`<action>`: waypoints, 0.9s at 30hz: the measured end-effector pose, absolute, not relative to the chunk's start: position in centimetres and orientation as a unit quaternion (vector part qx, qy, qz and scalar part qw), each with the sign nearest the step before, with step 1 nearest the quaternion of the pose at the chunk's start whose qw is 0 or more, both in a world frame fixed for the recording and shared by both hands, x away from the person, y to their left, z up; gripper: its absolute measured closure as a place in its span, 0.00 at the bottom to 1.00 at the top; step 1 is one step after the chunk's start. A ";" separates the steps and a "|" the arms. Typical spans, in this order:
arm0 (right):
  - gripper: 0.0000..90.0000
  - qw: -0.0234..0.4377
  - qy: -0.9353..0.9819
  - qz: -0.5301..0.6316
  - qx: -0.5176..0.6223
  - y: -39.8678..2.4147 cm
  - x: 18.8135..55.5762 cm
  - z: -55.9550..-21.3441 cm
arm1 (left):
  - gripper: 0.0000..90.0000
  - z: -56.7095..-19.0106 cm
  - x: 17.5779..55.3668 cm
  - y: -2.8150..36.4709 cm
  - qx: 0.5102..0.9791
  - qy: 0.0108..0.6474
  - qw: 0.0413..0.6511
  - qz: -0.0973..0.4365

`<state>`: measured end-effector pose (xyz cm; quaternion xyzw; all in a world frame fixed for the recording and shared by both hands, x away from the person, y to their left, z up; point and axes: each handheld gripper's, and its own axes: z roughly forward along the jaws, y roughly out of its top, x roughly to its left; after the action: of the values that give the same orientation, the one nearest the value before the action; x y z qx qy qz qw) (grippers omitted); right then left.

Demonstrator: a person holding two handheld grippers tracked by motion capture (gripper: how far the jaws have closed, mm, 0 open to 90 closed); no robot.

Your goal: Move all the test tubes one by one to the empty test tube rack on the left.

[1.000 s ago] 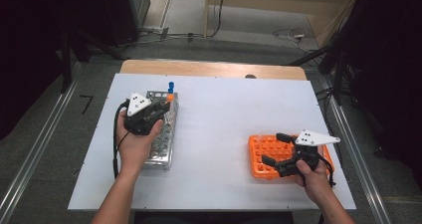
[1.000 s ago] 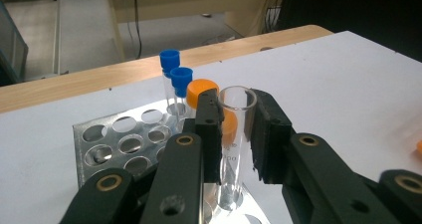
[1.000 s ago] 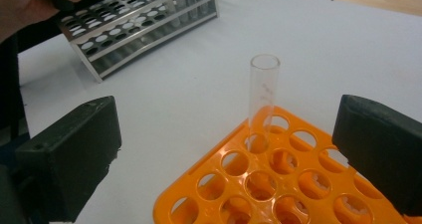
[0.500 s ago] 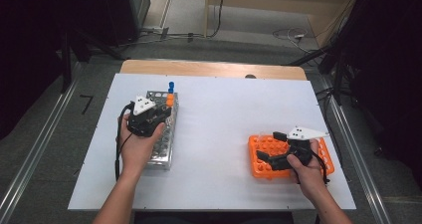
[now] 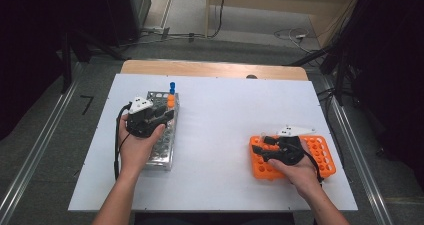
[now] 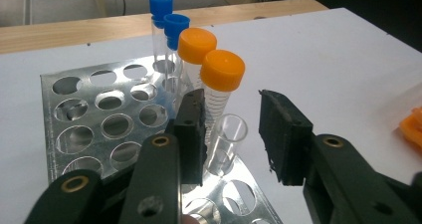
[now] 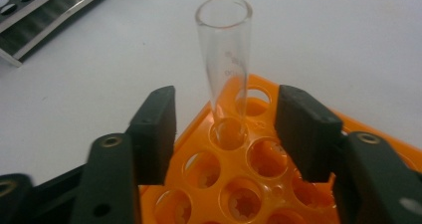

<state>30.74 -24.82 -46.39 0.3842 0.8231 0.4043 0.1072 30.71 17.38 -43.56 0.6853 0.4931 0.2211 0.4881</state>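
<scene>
My left gripper (image 6: 231,114) hovers over a metal tube rack (image 6: 84,114). Its jaws have just been opening, and an uncapped clear tube (image 6: 226,144) stands in the rack between the pads, free of both. Two orange-capped tubes (image 6: 223,69) and two blue-capped tubes (image 6: 164,5) stand behind it. My right gripper (image 7: 226,119) is at the near-left corner of the orange rack (image 7: 239,184). Its jaws have just been closing around an upright uncapped clear tube (image 7: 226,59) seated in a hole, with a gap on each side. From above, the left gripper (image 5: 167,116) and right gripper (image 5: 257,145) sit far apart.
The metal rack (image 5: 160,150) lies at the left of the white table (image 5: 220,110), the orange rack (image 5: 322,155) at the right. A wooden strip (image 5: 210,69) runs along the far edge. Cables lie on the floor beyond it.
The right hand has shifted a little left and lower over the orange rack, and its jaws stand narrower. The left hand has stayed over the metal rack.
</scene>
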 end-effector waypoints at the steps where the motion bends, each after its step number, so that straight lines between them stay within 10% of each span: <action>1: 0.54 0.111 0.821 0.404 0.388 -24.8 30.7 -46.4 | 0.60 -43.5 30.6 17.4 0.683 0.493 0.491 0.222; 9: 0.80 0.128 0.820 0.397 0.392 -24.2 30.5 -46.4 | 0.39 -42.7 29.1 16.9 0.687 0.465 0.516 0.212; 27: 0.82 0.134 0.786 0.469 0.381 -25.5 29.6 -44.8 | 0.00 -41.4 27.3 15.3 0.700 0.404 0.566 0.165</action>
<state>29.63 -25.49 -44.81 0.3806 0.7858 0.4688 0.1337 27.28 15.27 -41.37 0.6997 0.4036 0.1652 0.5659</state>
